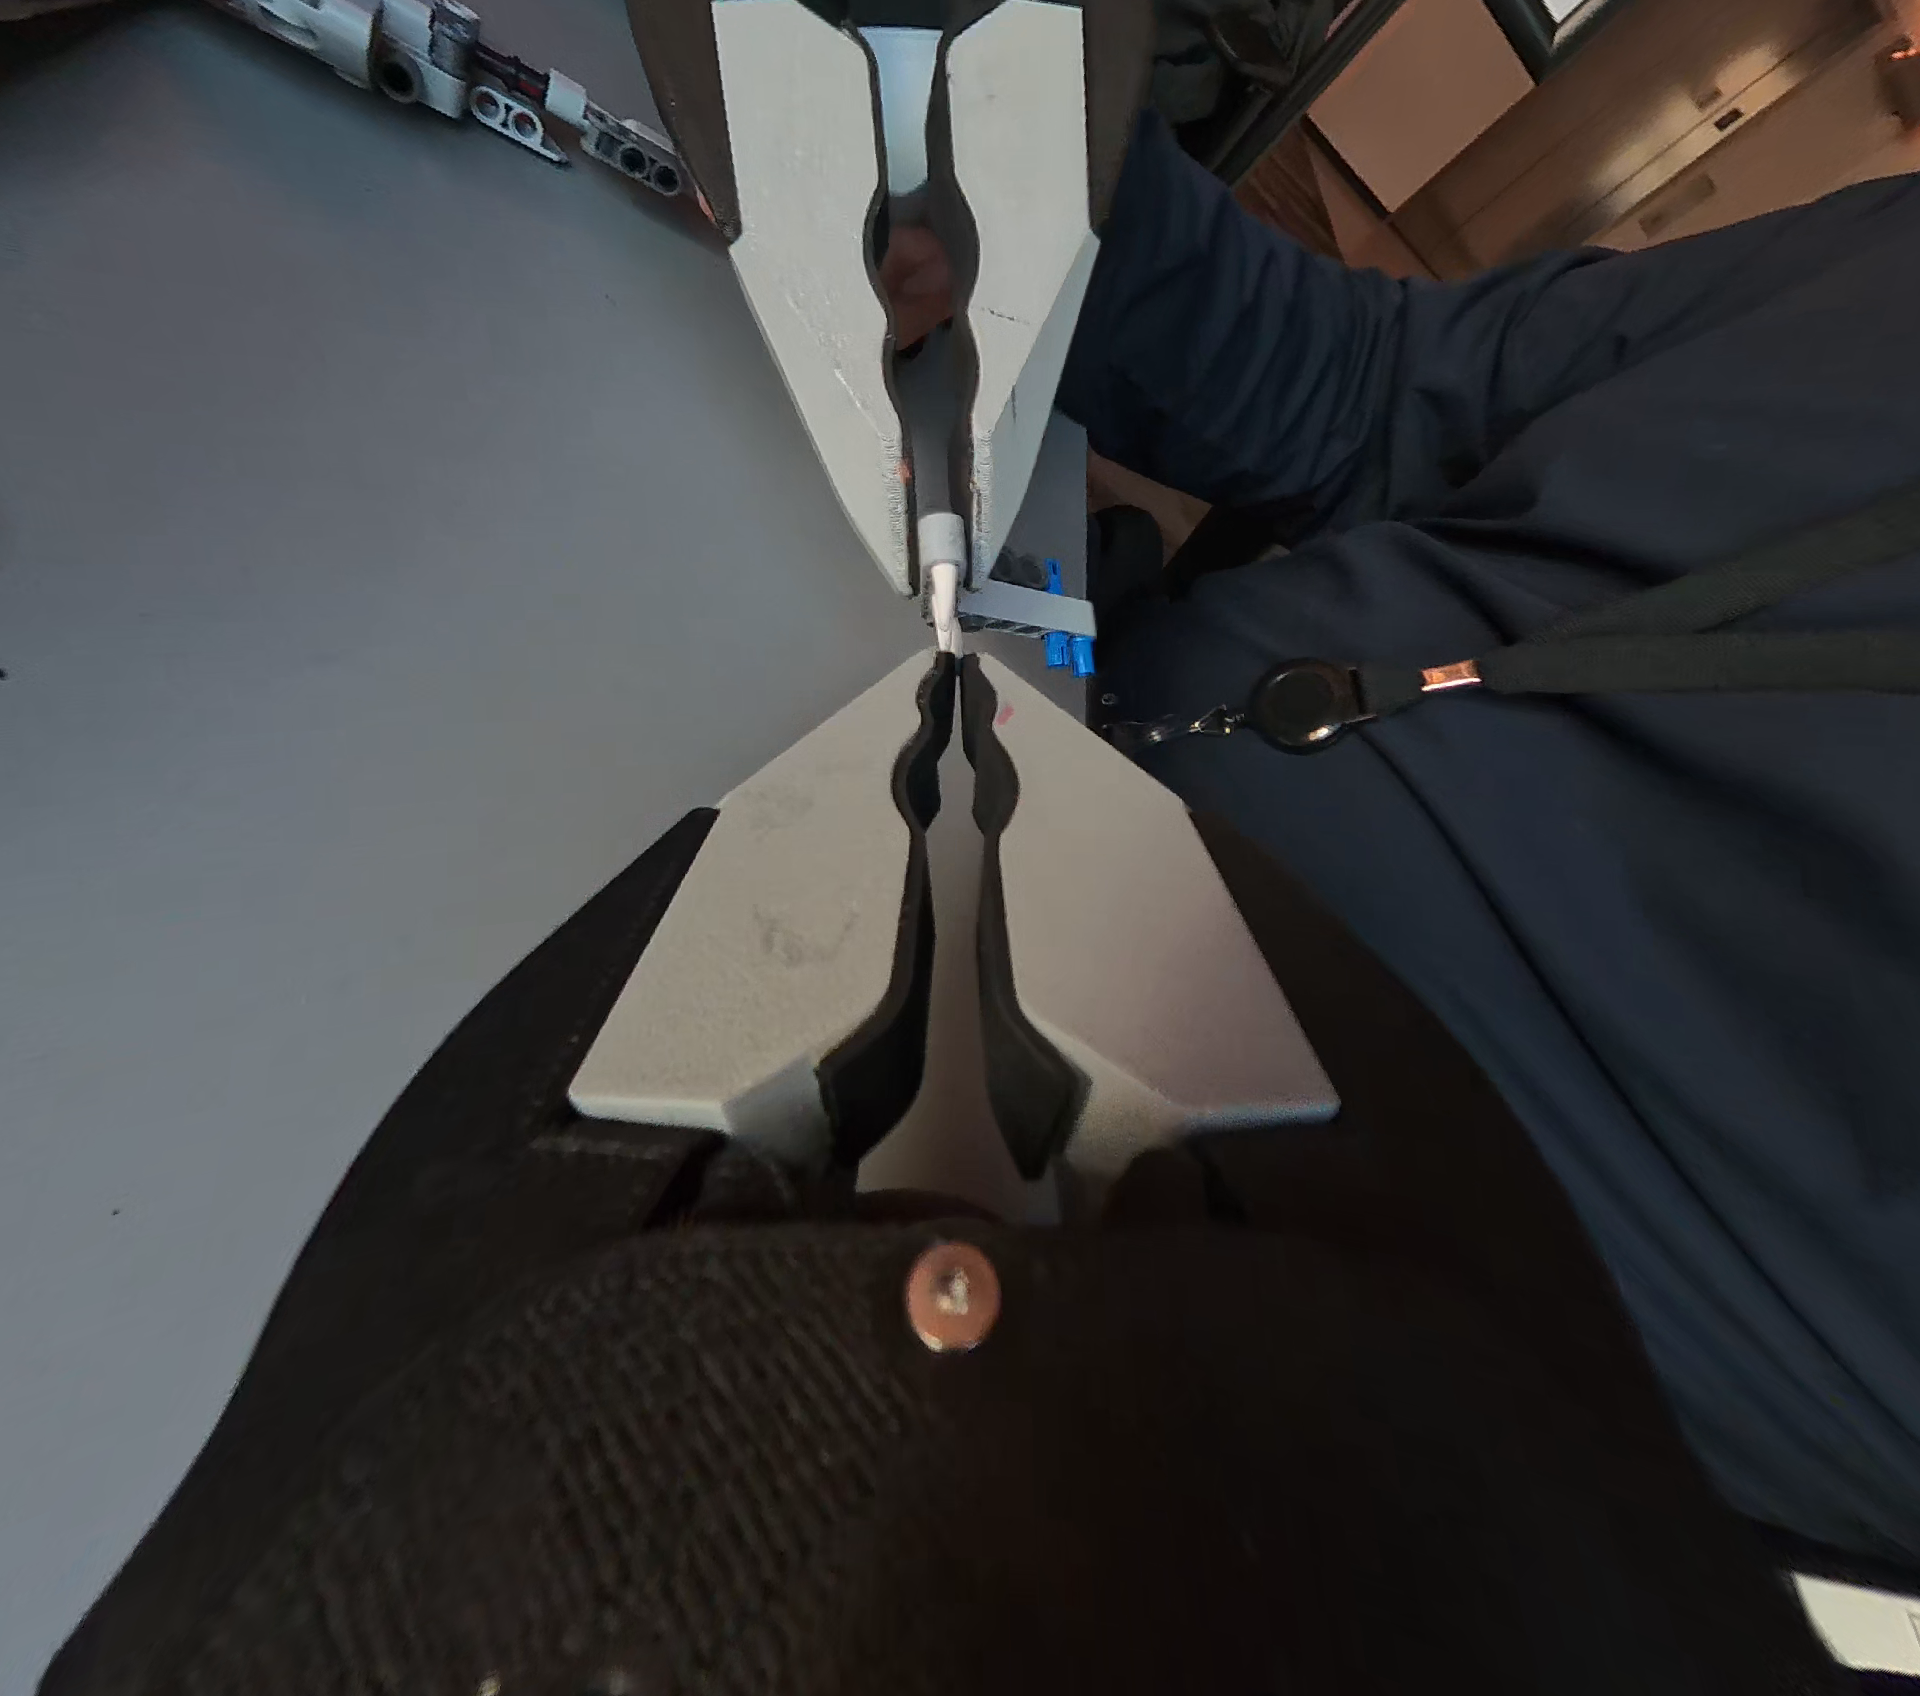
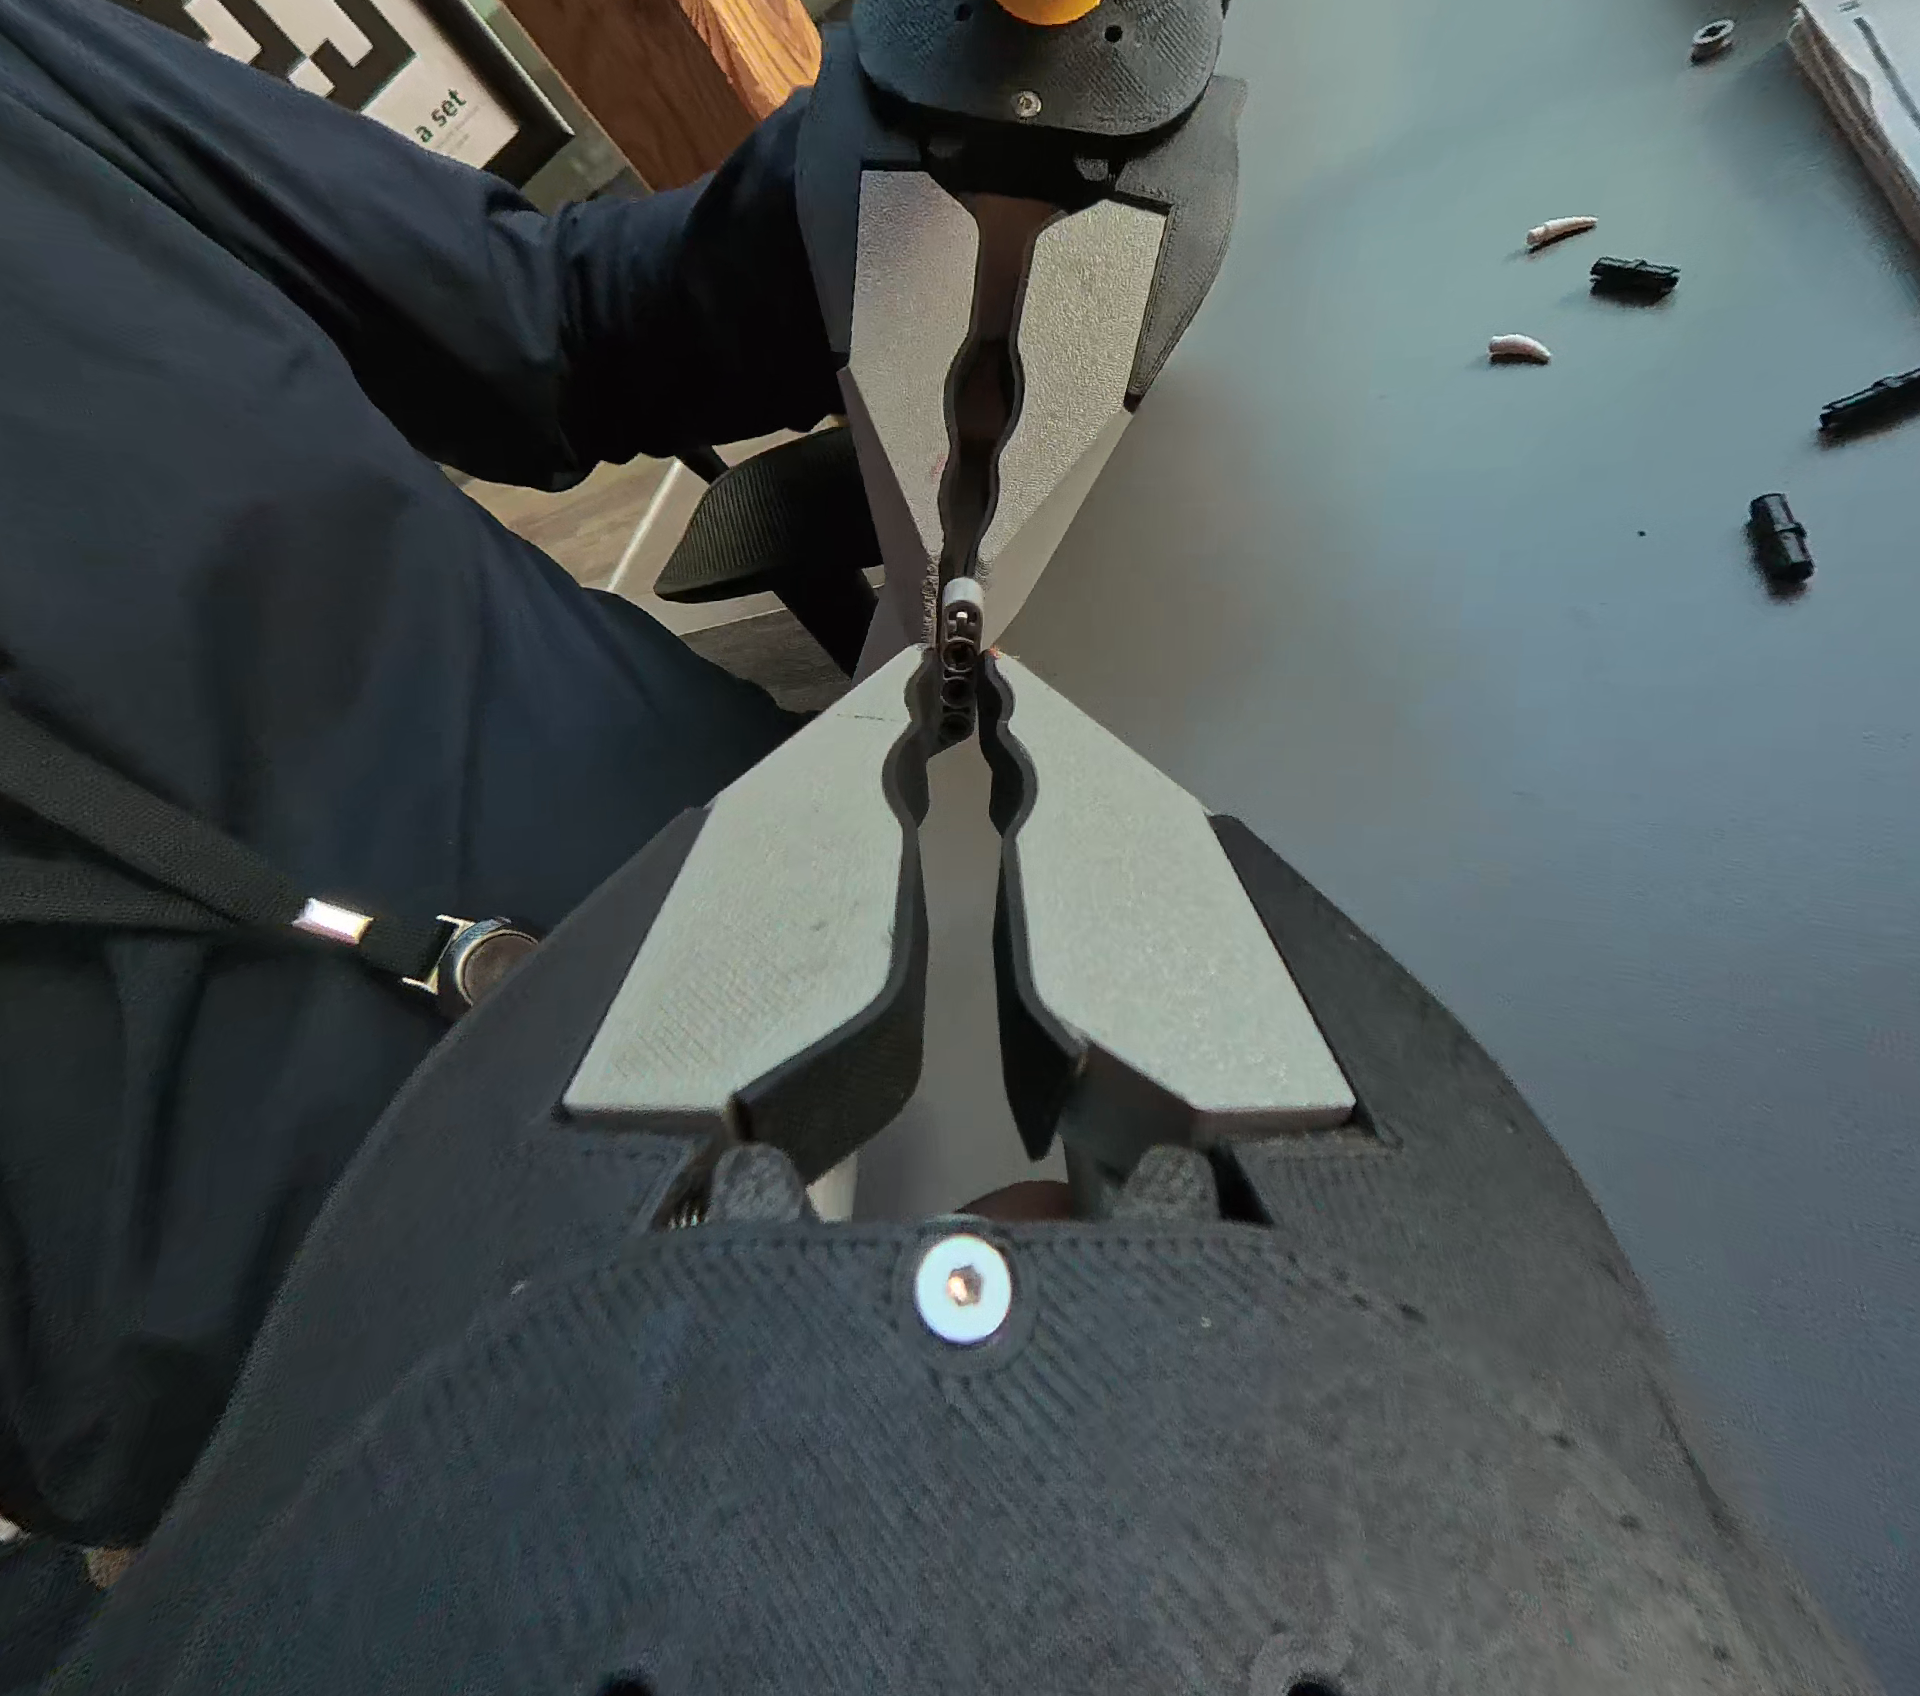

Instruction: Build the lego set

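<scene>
The left tongs (image 1: pixel 951 659) are pinched nearly closed on a small white tapered tooth-like piece (image 1: pixel 943 607), its long axis in line with the fingers. Its tip meets the grey holed lego beam with blue pins (image 1: pixel 1023 607), clamped tight in the right tongs (image 2: pixel 958 690), the beam running across the left wrist view. Much appears left: the long grey part-built lego model (image 1: pixel 343 20) lies far off on the dark grey bench (image 1: pixel 364 555), and loose white teeth (image 2: pixel 1562 231) and black connector pins (image 2: pixel 1633 277) wait unused.
</scene>
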The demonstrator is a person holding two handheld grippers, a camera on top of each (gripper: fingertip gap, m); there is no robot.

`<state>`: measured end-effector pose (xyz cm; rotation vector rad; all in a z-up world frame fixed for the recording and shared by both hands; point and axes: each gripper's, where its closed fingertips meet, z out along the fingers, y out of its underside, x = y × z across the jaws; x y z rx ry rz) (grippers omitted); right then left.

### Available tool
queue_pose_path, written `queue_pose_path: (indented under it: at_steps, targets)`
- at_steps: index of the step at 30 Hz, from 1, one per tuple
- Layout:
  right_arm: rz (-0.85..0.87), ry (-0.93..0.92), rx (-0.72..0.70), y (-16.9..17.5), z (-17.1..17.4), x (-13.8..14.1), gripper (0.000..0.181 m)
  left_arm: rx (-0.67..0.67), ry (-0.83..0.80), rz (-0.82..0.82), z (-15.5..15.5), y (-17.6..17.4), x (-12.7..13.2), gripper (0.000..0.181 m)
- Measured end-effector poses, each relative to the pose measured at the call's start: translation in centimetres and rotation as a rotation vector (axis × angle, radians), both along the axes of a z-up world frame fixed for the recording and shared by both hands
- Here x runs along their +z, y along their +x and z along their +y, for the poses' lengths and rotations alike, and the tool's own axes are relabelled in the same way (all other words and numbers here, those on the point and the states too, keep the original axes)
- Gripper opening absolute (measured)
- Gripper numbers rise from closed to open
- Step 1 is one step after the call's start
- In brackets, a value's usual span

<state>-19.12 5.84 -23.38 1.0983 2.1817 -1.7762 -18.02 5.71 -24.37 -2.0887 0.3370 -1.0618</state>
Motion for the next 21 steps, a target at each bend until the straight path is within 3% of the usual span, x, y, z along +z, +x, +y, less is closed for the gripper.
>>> queue_pose_path:
  at_steps: [12, 21]
  targets:
    - [-0.081, -0.050, 0.114, 1.3, -1.3, -0.2, 0.004, -0.165, -0.044, -0.036, -1.5, 1.4, -0.1, 0.000]
    - [-0.095, -0.137, 0.076, 0.6, -1.0, 0.7, 0.005, -0.137, -0.044, -0.117, -1.1, 0.8, 0.7, 0.000]
